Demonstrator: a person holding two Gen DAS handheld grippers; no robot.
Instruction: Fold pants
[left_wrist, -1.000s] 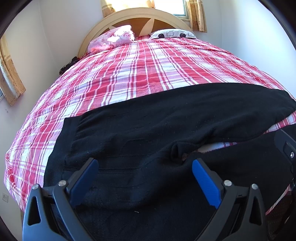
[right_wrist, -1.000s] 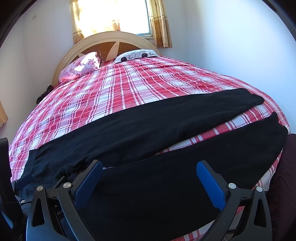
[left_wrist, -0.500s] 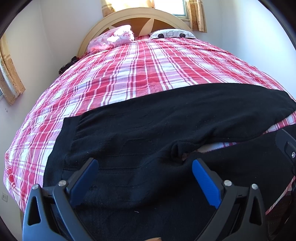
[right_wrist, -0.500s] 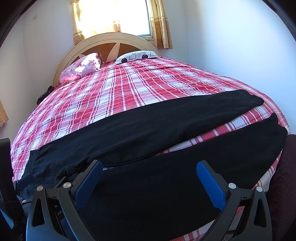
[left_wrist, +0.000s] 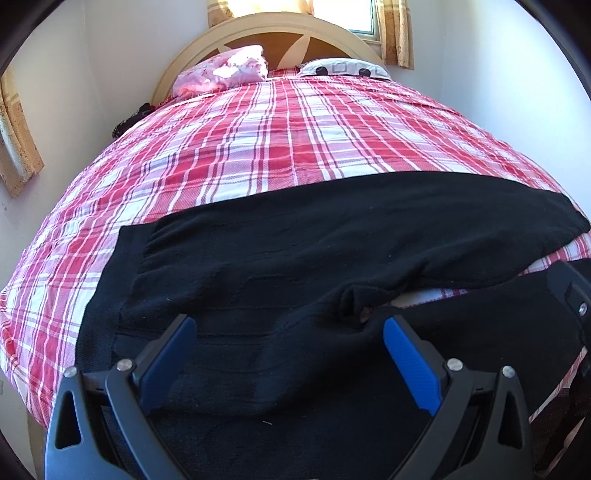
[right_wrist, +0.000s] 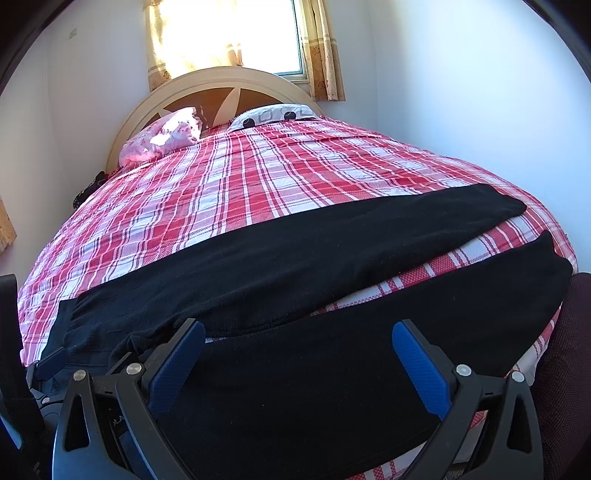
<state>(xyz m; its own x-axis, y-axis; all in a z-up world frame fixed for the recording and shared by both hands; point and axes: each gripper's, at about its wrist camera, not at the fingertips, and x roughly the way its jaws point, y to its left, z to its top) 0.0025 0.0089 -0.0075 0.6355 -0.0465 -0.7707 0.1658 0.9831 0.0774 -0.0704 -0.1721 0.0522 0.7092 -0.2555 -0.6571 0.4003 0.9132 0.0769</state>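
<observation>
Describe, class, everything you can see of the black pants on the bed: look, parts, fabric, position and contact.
The black pants look like soft, matte knit fabric. They lie unfolded across the red plaid bedspread, waistband on the left and both legs running right, spread apart so a wedge of plaid shows between them. The nearer leg lies along the bed's front edge. Both tools hover open above them; neither visibly grips the fabric.

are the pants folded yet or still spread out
Spread out: the pants lie flat across the bed, both legs apart with plaid showing between them.

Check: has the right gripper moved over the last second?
Yes, slightly: against the headboard, the right gripper has tipped down a little, over the pants.
</observation>
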